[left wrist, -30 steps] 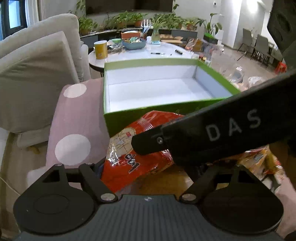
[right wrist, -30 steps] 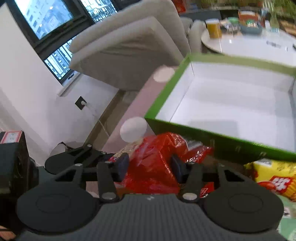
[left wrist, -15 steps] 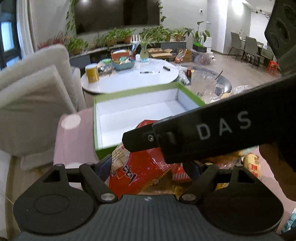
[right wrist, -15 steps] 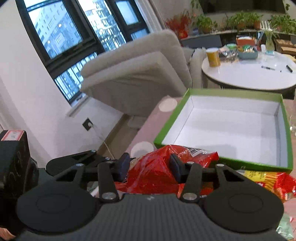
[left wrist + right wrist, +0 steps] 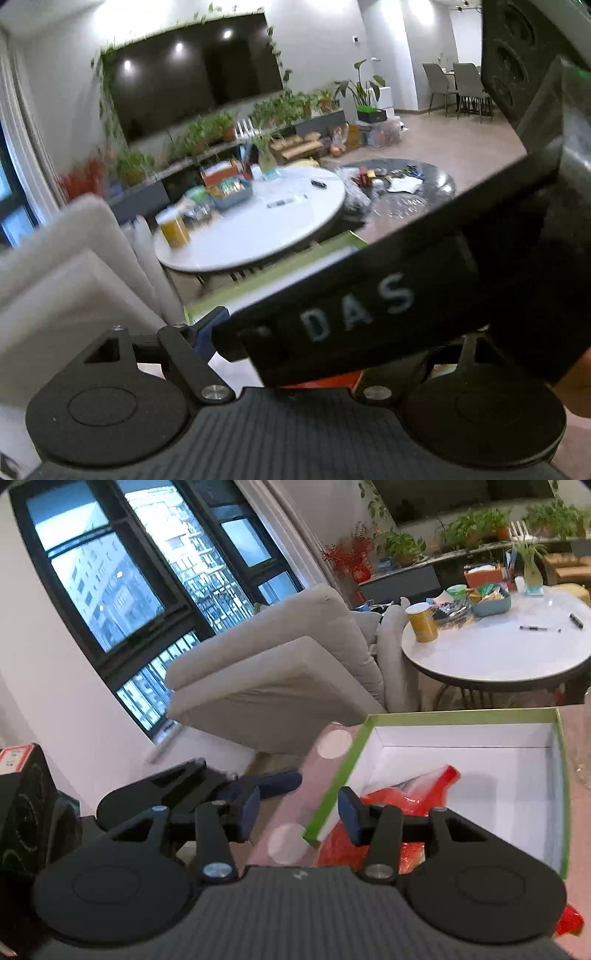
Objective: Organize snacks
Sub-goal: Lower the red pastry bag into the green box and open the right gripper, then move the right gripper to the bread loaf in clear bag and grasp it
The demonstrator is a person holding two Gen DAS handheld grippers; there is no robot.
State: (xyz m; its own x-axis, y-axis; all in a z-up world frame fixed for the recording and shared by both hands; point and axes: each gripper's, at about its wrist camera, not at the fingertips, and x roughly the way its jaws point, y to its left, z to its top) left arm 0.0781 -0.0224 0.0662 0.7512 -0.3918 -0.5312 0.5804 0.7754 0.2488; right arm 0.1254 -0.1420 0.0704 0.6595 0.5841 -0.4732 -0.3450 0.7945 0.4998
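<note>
Red snack bag lies inside the green box, lower centre of the right-wrist view. Right gripper is released and empty. Left gripper: cannot tell. Drop-off looks done; next, fetch another snack.

Right gripper gaping, empty; left gripper alongside

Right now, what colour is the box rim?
Green, white inside; box shows best in right wrist view.

Right gripper's body hides most of the green box and the left gripper's fingertips; red snack bag partly covered.
</note>
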